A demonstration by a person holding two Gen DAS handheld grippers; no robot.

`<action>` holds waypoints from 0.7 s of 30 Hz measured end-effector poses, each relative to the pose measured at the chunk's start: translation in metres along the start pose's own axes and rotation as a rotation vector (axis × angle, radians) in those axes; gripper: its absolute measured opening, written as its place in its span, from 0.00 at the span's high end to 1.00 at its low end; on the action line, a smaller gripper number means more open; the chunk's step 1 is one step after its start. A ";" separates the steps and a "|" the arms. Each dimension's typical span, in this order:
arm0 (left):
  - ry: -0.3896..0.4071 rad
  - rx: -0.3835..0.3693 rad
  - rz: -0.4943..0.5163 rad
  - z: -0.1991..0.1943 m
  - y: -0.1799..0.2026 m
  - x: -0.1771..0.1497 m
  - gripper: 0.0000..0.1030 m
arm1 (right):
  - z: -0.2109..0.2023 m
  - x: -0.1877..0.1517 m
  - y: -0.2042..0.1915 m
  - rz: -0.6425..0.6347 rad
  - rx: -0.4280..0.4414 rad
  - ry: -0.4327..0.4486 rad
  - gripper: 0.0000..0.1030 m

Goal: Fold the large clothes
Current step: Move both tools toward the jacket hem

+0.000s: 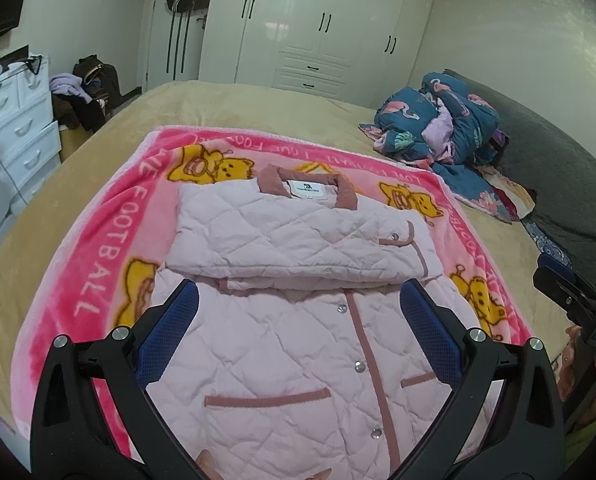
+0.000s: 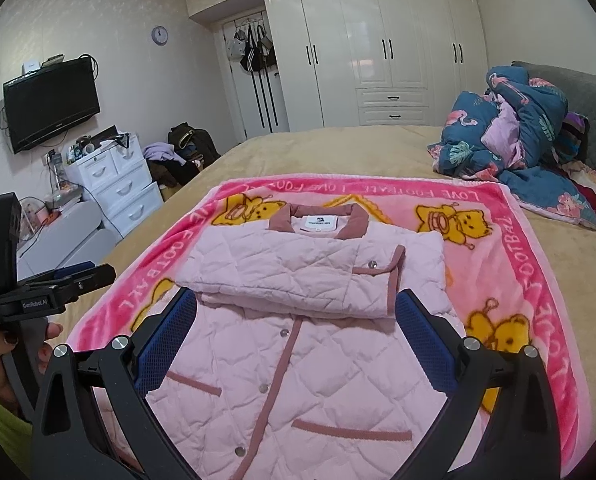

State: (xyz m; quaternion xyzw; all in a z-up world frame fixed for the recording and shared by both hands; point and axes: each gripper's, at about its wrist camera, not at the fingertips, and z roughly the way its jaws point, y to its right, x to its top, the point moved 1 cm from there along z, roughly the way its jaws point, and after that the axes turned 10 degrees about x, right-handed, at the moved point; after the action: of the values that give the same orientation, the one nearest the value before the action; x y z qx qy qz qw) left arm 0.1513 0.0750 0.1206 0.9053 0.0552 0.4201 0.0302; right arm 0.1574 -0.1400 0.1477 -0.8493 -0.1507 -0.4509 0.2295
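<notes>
Pink quilted cloth with darker pink trim: a padded jacket [image 1: 298, 320] lies front-up on a pink cartoon blanket [image 1: 105, 248] spread over the bed [image 1: 257, 108], collar [image 1: 306, 184] at the far end. The sleeves [image 1: 293, 240] are already laid across the chest in a thick band, while the lower half with its snaps and pockets lies flat, nearest the cameras. The left gripper [image 1: 298, 336] and the right gripper [image 2: 293, 340] each hover above the hem end, fingers spread wide and holding nothing. The sleeve fold appears done; the body fold seems the step in hand. The next move likely calls for pinching the two hem corners and carrying them up toward the collar evenly.
</notes>
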 end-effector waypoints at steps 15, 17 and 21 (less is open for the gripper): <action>0.005 -0.001 0.021 -0.007 0.005 -0.019 0.08 | -0.011 -0.028 0.011 0.023 -0.014 -0.022 0.04; 0.002 0.003 0.024 -0.007 0.003 -0.021 0.08 | -0.011 -0.033 0.012 0.027 -0.016 -0.032 0.04; -0.001 0.012 0.022 -0.008 -0.002 -0.027 0.08 | -0.010 -0.042 0.016 0.031 -0.025 -0.053 0.04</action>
State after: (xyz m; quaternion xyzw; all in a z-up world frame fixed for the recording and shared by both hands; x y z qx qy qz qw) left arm 0.1280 0.0736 0.1049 0.9062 0.0479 0.4196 0.0203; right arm 0.1348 -0.1605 0.1135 -0.8659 -0.1381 -0.4265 0.2220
